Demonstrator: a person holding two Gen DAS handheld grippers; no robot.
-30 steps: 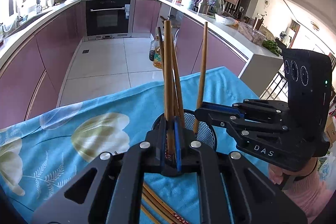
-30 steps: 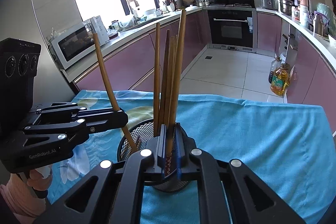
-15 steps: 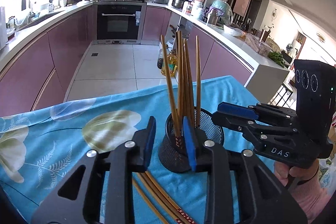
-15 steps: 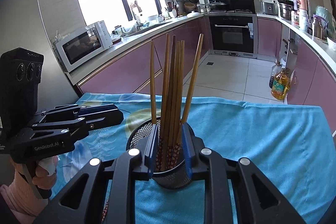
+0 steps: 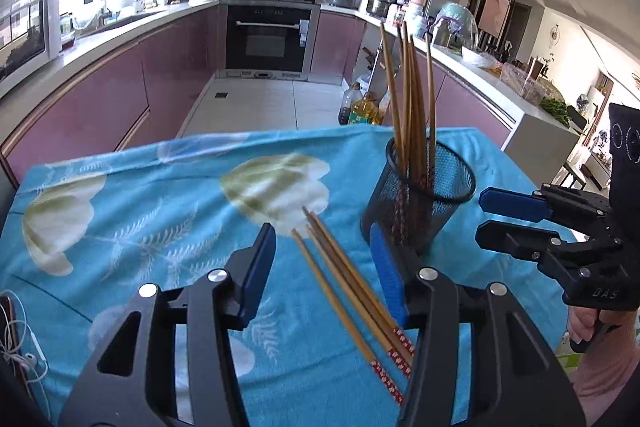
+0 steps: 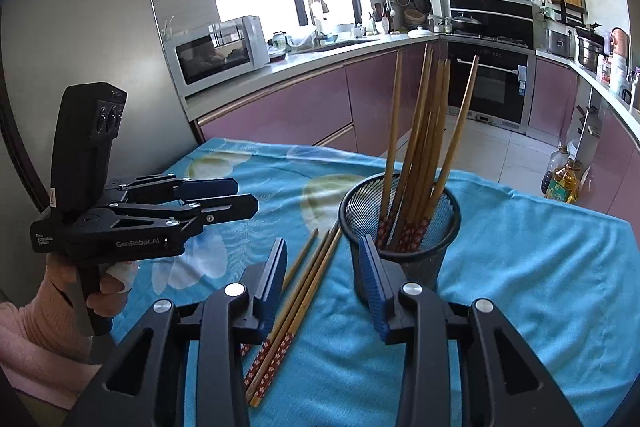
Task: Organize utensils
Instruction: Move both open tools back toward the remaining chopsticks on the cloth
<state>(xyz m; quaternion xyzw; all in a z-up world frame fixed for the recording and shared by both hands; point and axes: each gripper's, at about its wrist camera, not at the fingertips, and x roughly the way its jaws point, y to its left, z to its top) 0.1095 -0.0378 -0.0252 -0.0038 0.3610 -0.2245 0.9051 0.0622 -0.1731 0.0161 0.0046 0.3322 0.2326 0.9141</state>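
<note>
A black mesh cup (image 5: 420, 203) stands on the blue tablecloth and holds several wooden chopsticks (image 5: 412, 99) upright. It also shows in the right wrist view (image 6: 400, 227) with the chopsticks (image 6: 420, 147) fanned out. Several loose chopsticks (image 5: 348, 291) lie flat on the cloth left of the cup, also seen in the right wrist view (image 6: 296, 299). My left gripper (image 5: 324, 263) is open and empty above the loose chopsticks. My right gripper (image 6: 322, 267) is open and empty, just in front of the cup.
The blue flowered tablecloth (image 5: 160, 219) covers the table. A phone with a white cable (image 5: 16, 343) lies at its left edge. Purple kitchen cabinets and an oven (image 5: 268, 39) stand beyond. Oil bottles (image 6: 564, 179) stand on the floor.
Both grippers let go of the chopsticks they held in the cup, opened wide and drew back. The released chopsticks now stand in the cup.
</note>
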